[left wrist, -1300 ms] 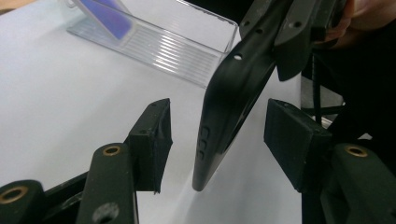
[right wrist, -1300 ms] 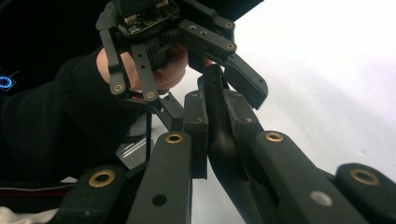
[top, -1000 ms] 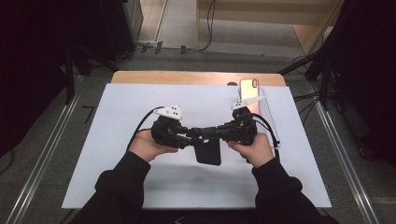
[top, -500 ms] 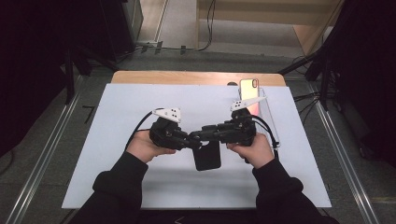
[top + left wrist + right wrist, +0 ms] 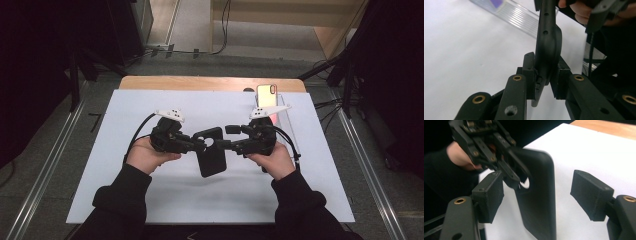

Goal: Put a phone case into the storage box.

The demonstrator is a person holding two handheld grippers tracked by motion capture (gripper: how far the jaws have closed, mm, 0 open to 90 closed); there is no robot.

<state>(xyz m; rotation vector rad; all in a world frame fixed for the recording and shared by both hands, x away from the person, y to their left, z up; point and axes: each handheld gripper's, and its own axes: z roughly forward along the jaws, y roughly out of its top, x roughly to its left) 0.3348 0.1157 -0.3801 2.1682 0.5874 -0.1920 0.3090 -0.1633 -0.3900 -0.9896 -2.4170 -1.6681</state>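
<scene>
A black phone case [image 5: 212, 156] hangs above the white mat, its camera cut-out end toward the far side. My left gripper [image 5: 199, 145] is shut on the case's left edge; in the left gripper view the jaws [image 5: 545, 77] pinch the thin case rim [image 5: 547, 42]. My right gripper [image 5: 226, 137] stands open just right of the case's top corner, not touching it. In the right gripper view the case [image 5: 536, 202] stands between that gripper's spread pads [image 5: 490, 195], with the left gripper [image 5: 496, 157] behind it.
A phone [image 5: 266, 95] with a red-rimmed, shiny back leans upright in a clear stand [image 5: 285, 120] at the back right. The white mat [image 5: 150, 210] covers most of the wooden table [image 5: 200, 82]. Metal rails run along both sides on the floor.
The right gripper has opened and drawn back to the right, away from the case. The case now sits a little higher, held by the left gripper alone.
</scene>
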